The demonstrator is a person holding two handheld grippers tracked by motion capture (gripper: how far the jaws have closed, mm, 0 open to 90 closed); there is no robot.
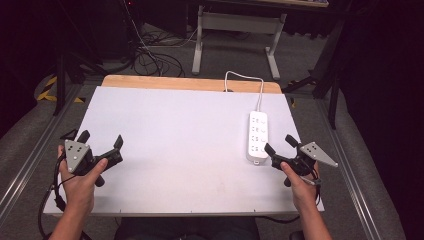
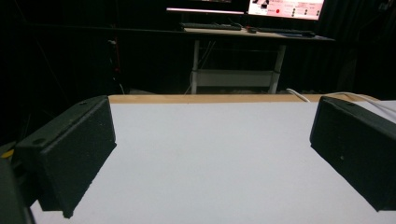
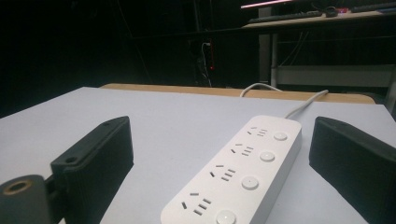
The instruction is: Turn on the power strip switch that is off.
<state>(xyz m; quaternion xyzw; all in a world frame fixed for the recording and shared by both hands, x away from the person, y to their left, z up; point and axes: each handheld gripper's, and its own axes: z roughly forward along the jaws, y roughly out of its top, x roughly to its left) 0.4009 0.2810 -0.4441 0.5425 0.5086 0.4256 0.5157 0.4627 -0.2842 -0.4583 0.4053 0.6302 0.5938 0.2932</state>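
Table (image 1: 165,150): white, mostly bare.
Power strip (image 1: 258,136): flat at right of frame — untouched.
Left gripper (image 1: 102,141): lower left, jaws spread, empty.
Right gripper (image 1: 278,144): beside strip's near end, jaws parted — nothing grasped.
Progress: seemingly nothing begun.

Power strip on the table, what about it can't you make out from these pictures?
- The power strip: its near end is cut off by the bottom edge of the right gripper view.
- Its cord: runs off the table's far edge in the high view, so the plug end is hidden.
- Its buttons: on or off is too small to tell in any view.
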